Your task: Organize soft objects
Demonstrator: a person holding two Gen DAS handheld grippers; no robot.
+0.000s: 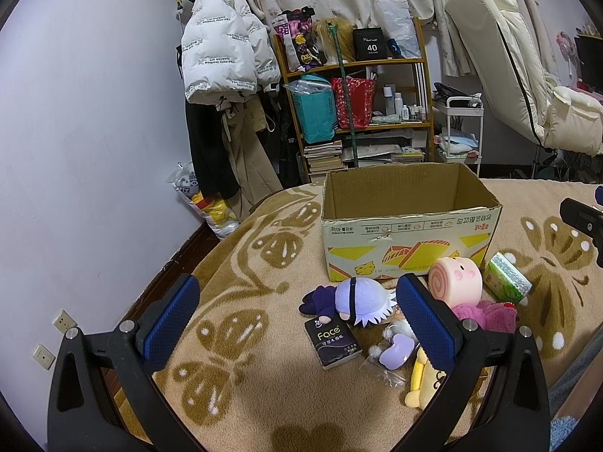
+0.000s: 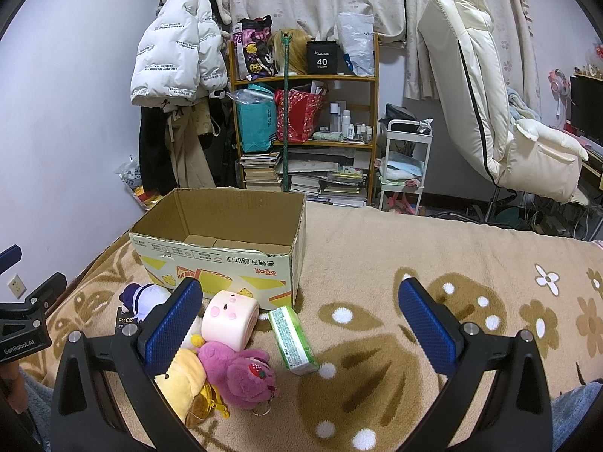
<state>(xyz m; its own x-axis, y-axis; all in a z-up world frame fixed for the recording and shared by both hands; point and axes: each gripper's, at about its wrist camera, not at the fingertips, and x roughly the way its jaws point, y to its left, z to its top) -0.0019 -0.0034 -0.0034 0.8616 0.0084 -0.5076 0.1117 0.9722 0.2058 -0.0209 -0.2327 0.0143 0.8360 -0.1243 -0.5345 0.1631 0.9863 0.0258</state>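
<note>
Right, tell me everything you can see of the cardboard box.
The cardboard box is a plain brown corrugated carton, open at the top, its flaps gone and its rim ragged. It stands upright on the patterned blanket. Its front is white with yellow shapes and upside-down print. The right wrist view shows only folded bottom flaps inside. The pink roll plush and the green tissue pack lie just before it; whether they touch it is unclear. Neither gripper touches it.

The right gripper (image 2: pixel 299 320) hangs wide apart over the bed (image 2: pixel 414 248), holding nothing. An open cardboard box (image 2: pixel 226 260) stands ahead; beside it lie a pink roll plush (image 2: pixel 230 318), a green tissue pack (image 2: pixel 294 341), a magenta bear (image 2: pixel 241 374) and a yellow plush (image 2: pixel 186 386).
</note>
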